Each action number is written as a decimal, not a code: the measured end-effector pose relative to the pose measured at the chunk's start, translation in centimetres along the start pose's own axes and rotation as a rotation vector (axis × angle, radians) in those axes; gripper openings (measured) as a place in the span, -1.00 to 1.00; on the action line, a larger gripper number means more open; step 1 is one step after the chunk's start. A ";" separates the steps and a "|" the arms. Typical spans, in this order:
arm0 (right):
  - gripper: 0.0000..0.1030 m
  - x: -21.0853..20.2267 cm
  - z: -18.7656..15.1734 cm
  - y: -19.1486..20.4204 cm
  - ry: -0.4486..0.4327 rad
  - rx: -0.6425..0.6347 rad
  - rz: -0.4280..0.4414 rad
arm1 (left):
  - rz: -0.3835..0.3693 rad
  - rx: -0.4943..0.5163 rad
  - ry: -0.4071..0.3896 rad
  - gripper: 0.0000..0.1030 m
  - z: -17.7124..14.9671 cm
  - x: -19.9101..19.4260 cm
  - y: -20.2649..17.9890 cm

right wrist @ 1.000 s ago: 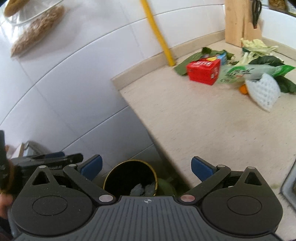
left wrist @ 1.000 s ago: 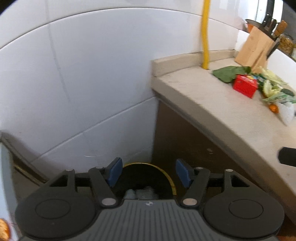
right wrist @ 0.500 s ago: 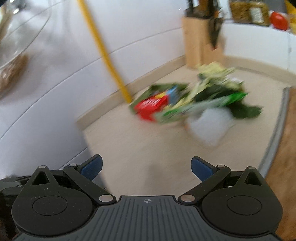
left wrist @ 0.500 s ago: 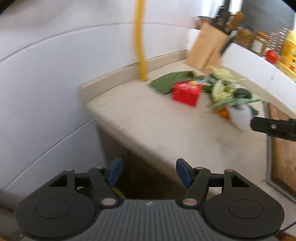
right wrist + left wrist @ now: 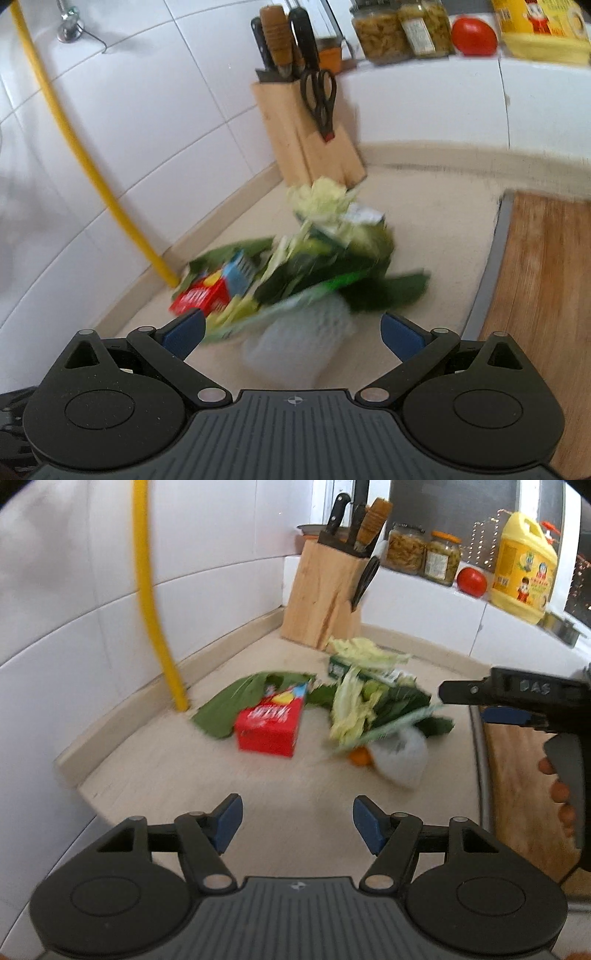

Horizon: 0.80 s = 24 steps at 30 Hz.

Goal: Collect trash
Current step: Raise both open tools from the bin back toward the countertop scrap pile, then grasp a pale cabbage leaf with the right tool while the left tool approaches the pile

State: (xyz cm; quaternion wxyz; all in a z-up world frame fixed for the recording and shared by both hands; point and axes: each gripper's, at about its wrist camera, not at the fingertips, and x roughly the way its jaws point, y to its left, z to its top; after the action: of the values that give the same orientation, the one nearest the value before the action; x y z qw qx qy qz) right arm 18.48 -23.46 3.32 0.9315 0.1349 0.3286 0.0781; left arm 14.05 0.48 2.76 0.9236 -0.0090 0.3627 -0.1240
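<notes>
A: Left wrist view?
B: Left gripper (image 5: pixel 297 821), jaws spread, empty; red box (image 5: pixel 271 725) and leaf scraps (image 5: pixel 354 701) mid-frame on the worktop (image 5: pixel 177 775).
A: Right wrist view?
B: Right gripper (image 5: pixel 291 332), jaws spread, empty; white foam net (image 5: pixel 299 341) lower centre.

Left hand-held gripper (image 5: pixel 297 821) tilted downward, jaws apart, empty. Right hand-held gripper (image 5: pixel 291 332) tilted downward, jaws wide, nothing gripped.

White tiled walls (image 5: pixel 221 554) meet a beige countertop (image 5: pixel 184 775) (daylit, corner kitchen).
</notes>
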 end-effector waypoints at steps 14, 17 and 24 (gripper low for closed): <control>0.81 7.5 7.9 -1.8 0.017 -0.242 -0.015 | -0.058 0.069 -0.002 0.23 7.7 6.5 -3.6; 0.80 9.6 9.0 -1.3 0.039 -0.309 0.005 | -0.070 0.098 0.019 0.23 8.3 7.9 -4.3; 0.21 15.5 10.3 -0.8 0.185 -0.349 0.034 | -0.092 0.072 0.070 0.23 8.4 9.6 -3.9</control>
State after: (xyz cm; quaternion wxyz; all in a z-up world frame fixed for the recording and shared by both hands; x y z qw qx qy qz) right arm 37.02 -22.68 1.64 0.9052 -0.0310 0.3918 0.1619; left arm 25.63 -6.20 2.92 0.9034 0.0117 0.3893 -0.1795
